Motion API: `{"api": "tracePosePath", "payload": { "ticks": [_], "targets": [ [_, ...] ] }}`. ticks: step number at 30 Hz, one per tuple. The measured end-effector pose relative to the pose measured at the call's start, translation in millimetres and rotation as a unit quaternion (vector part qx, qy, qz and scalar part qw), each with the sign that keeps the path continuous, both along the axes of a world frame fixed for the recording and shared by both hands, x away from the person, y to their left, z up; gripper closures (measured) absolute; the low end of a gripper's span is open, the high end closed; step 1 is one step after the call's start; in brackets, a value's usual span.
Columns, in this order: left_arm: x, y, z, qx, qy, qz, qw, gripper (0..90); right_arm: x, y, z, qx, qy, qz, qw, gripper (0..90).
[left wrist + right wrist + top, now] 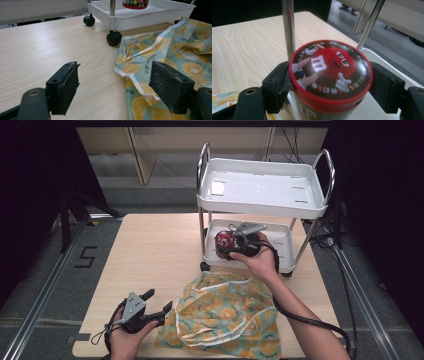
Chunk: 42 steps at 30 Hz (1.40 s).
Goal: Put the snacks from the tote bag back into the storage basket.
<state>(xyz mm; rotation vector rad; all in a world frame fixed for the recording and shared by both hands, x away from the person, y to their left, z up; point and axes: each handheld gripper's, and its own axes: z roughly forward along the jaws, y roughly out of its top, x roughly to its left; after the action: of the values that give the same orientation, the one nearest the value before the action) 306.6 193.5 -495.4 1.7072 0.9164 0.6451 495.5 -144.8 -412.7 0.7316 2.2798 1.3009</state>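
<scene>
A candy jar [223, 239] with a red cartoon lid [329, 65] is in the lower tray [286, 246] of a white two-tier cart, at the tray's left end by a chrome post [288, 27]. My right gripper [230, 248] is shut on the jar, one jaw pressed on each side just below the lid. Whether the jar rests on the tray floor I cannot tell. My left gripper [159, 300] is open just above the table at the front left, and the edge of a kiwi-print cloth bag [225, 312] lies between and beyond its jaws [113, 85].
The cart's upper tray [260, 190] holds nothing. Its black casters [113, 38] stand on the wooden table [150, 250], close to the bag's far edge [150, 40]. The jar's base [135, 3] appears in the left gripper view. Dark curtains flank the table.
</scene>
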Motion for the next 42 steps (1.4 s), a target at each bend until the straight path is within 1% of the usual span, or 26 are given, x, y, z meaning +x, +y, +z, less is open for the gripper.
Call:
{"api": "tracePosePath", "payload": {
  "ticks": [2,4,5,7,9,10,15,16,19,21,24,25,26,27,28,30,31,32,33,34,35,36,38,39,41,42],
  "targets": [
    [-0.1,-0.2,0.1,0.0,0.0,0.0,1.0,22.5,2.0,-0.3,-0.6,-0.004,-0.008,0.004,1.0,26.0],
    [0.1,0.0,0.1,0.002,-0.001,-0.001,1.0,22.5,2.4,-0.2,-0.8,-0.004,-0.006,0.002,1.0,25.9],
    [-0.1,-0.1,0.1,0.0,0.0,0.0,1.0,22.5,2.0,0.2,-1.0,-0.001,0.0,0.0,1.0,26.0],
    [-0.1,0.0,0.1,0.001,0.0,0.0,1.0,22.5,4.6,-0.2,-1.5,-0.009,-0.012,0.005,0.9999,26.0],
    [-0.1,-0.1,0.1,0.0,0.0,0.0,1.0,22.5,5.3,0.2,-2.0,-0.006,-0.012,0.006,0.9999,26.0],
    [0.2,0.2,0.2,0.003,-0.001,-0.002,1.0,22.5,4.8,0.5,-2.1,-0.005,-0.006,0.002,1.0,26.0],
    [-0.1,-0.1,0.1,0.0,0.0,0.0,1.0,22.5,5.0,1.4,-3.3,-0.005,-0.002,-0.004,1.0,26.0],
    [0.2,0.3,0.2,0.003,-0.002,-0.002,1.0,22.5,4.6,1.7,-3.1,0.0,0.003,-0.004,1.0,26.0],
    [0.0,0.0,0.1,0.001,0.0,0.0,1.0,22.5,7.2,1.8,-3.3,-0.005,-0.007,0.001,1.0,26.0],
    [0.0,0.1,0.1,0.0,0.0,0.0,1.0,22.5,6.4,2.6,-3.1,0.001,0.003,-0.004,1.0,26.0],
    [0.2,0.3,0.1,0.001,-0.001,-0.001,1.0,22.5,8.8,3.1,-4.3,-0.003,-0.002,-0.004,1.0,26.0],
    [0.2,0.2,0.1,0.0,-0.001,0.0,1.0,22.5,8.6,3.3,-4.5,-0.002,0.0,-0.005,1.0,26.0],
    [0.3,0.3,0.1,0.0,-0.001,-0.001,1.0,22.5,10.1,3.1,-4.9,-0.003,-0.009,-0.001,1.0,26.0],
    [0.3,0.0,-0.2,-0.003,-0.001,0.0,1.0,22.5,9.6,3.5,-5.2,-0.006,-0.003,-0.004,1.0,26.0],
    [0.3,0.2,0.0,0.0,-0.001,-0.001,1.0,22.5,9.4,3.8,-5.2,-0.002,0.001,-0.004,1.0,26.0],
    [0.4,0.2,0.0,-0.001,-0.001,-0.001,1.0,22.5,9.8,4.4,-5.6,-0.002,0.002,-0.005,1.0,26.0],
    [0.5,-0.4,-0.4,-0.006,-0.003,-0.001,1.0,22.5,10.1,4.8,-5.8,-0.004,0.001,-0.005,1.0,26.0],
    [0.3,0.2,0.1,0.0,0.0,-0.001,1.0,22.5,10.0,5.2,-5.9,-0.003,0.003,-0.006,1.0,26.0],
    [0.4,0.2,0.0,-0.001,-0.001,-0.001,1.0,22.5,11.5,5.1,-6.1,-0.003,-0.009,-0.003,1.0,26.0],
    [0.4,0.3,0.0,-0.001,-0.001,-0.001,1.0,22.5,11.1,5.6,-6.2,-0.002,-0.003,-0.004,1.0,26.0],
    [0.4,0.3,0.0,-0.001,-0.001,-0.001,1.0,22.5,12.2,6.1,-6.7,-0.003,-0.008,-0.001,1.0,26.0],
    [0.4,0.3,0.0,-0.001,-0.001,-0.001,1.0,22.5,11.5,6.9,-6.9,-0.003,0.002,-0.005,1.0,26.0],
    [0.4,0.3,0.0,-0.001,-0.001,-0.001,1.0,22.5,11.9,7.6,-7.2,-0.003,0.003,-0.004,1.0,26.0],
    [0.4,0.4,0.1,0.0,-0.001,-0.001,1.0,22.5,13.2,7.9,-7.5,-0.003,-0.003,0.002,1.0,26.0],
    [0.5,0.5,0.1,-0.001,0.0,-0.001,1.0,22.5,13.6,8.5,-8.1,-0.003,-0.005,0.0,1.0,26.0],
    [0.5,0.6,0.1,-0.001,0.0,-0.001,1.0,22.5,14.4,8.5,-8.4,-0.008,-0.009,-0.001,0.9999,26.0]
  ]
}}
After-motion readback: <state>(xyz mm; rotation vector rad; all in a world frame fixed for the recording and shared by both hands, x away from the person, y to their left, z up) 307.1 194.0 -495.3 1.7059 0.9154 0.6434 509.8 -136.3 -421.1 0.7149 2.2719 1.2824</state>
